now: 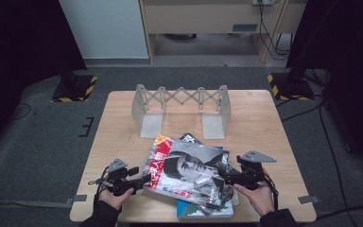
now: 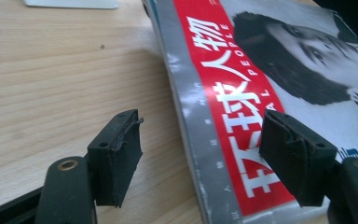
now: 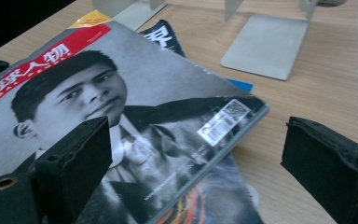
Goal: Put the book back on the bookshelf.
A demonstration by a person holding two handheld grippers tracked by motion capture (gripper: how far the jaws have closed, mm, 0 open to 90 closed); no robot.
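While the high view shows an extendable rack standing empty on the surface, both tool views show gaping jaws: left tool straddling the top magazine's edge, right tool its far corner.

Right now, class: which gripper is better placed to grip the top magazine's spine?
Left. The left gripper is open with the magazine's red spine edge between its jaws; the right gripper straddles the opposite, open edge.
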